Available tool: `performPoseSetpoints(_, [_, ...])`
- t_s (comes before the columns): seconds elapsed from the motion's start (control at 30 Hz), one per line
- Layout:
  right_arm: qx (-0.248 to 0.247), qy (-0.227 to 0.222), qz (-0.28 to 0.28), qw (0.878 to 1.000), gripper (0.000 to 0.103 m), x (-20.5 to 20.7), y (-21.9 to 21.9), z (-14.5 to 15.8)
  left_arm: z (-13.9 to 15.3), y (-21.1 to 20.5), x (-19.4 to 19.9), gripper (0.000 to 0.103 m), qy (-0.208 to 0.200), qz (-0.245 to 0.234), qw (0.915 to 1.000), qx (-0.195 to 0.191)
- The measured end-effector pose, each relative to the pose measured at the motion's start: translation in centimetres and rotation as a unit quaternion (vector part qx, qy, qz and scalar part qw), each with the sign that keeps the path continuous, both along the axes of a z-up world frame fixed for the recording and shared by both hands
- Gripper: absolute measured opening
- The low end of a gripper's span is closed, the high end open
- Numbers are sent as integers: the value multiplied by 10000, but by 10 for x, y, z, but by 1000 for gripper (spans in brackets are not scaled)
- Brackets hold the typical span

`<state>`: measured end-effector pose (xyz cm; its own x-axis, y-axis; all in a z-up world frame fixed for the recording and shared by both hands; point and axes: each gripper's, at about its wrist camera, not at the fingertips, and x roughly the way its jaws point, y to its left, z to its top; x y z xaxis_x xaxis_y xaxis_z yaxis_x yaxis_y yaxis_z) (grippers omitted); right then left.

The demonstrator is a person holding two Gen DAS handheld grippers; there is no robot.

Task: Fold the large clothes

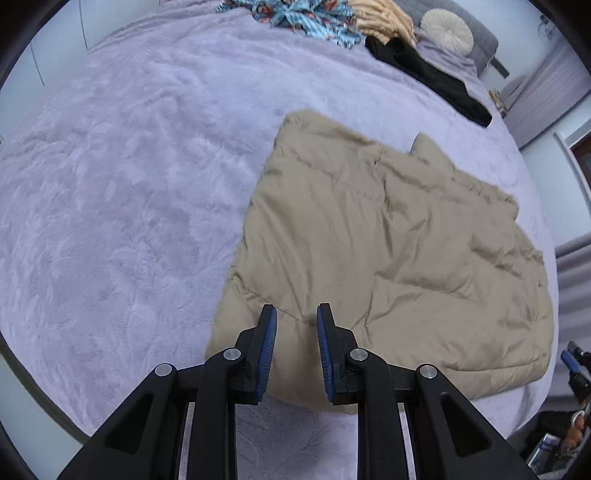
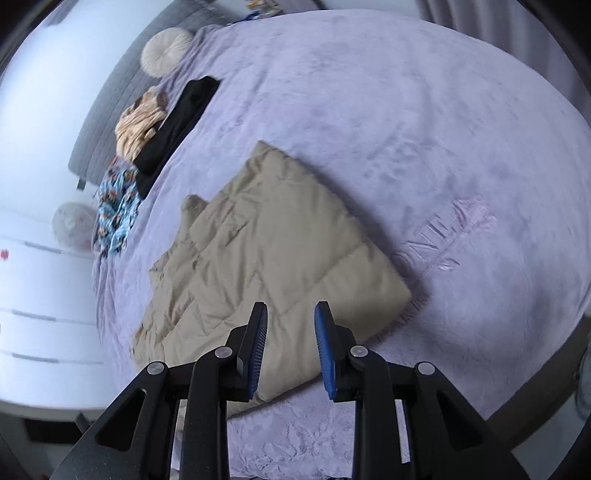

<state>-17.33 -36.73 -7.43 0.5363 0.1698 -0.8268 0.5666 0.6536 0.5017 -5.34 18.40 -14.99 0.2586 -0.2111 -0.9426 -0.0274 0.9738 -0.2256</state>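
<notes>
On the bed [image 1: 110, 184], a folded tan jacket [image 1: 388, 240].
Left claw [image 1: 296, 314] and right claw [image 2: 290, 310] hover above it, slightly parted, holding nothing.

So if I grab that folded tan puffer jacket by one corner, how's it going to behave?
The tan puffer jacket would likely flop and unfold, since its layers only rest loosely on each other. Its puffy quilting suggests it is light for its bulk. The smooth-looking shell may slip between the tongs, though the plush lilac blanket should resist sliding.

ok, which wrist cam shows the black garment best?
Left wrist: the black garment is sharp, its whole length visible beside the peach clothing. Right wrist shows it too, but blurred and smaller.
</notes>
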Motion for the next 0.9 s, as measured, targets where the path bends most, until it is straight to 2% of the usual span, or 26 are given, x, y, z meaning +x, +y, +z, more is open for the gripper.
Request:
performPoseSetpoints(0.1, [-473,296,775,9954,29,25,32,-8,-34,-3,3,23,502,116,9985,168])
performPoseSetpoints(0.17, [-617,670,1089,9899,29,36,46,-27,-38,-2,3,23,598,197,9979,172])
performPoseSetpoints(0.27, [-409,1042,1162,9869,29,31,45,-56,-28,-3,3,23,589,188,9977,293])
performPoseSetpoints(0.33, [-147,1148,1072,9875,29,26,38,-65,-17,-4,1,23,516,162,9977,400])
performPoseSetpoints(0.4, [15,1131,956,9890,29,20,31,-63,-5,-4,-3,23,396,176,9983,380])
performPoseSetpoints(0.53, [6,988,993,9901,30,24,34,-53,21,-12,-10,23,132,171,9991,360])
performPoseSetpoints(0.77, [-113,735,1447,9867,30,28,53,-29,50,-35,-24,24,-111,2,9987,502])
performPoseSetpoints(0.8, [-136,715,1555,9851,30,29,57,-28,52,-38,-27,30,-116,-4,9985,532])
performPoseSetpoints(0.87, [-112,694,1723,9825,31,34,66,-29,60,-40,-34,100,-171,14,9978,635])
performPoseSetpoints(0.9, [-90,689,1795,9813,31,36,71,-29,66,-42,-38,103,-324,54,9966,756])
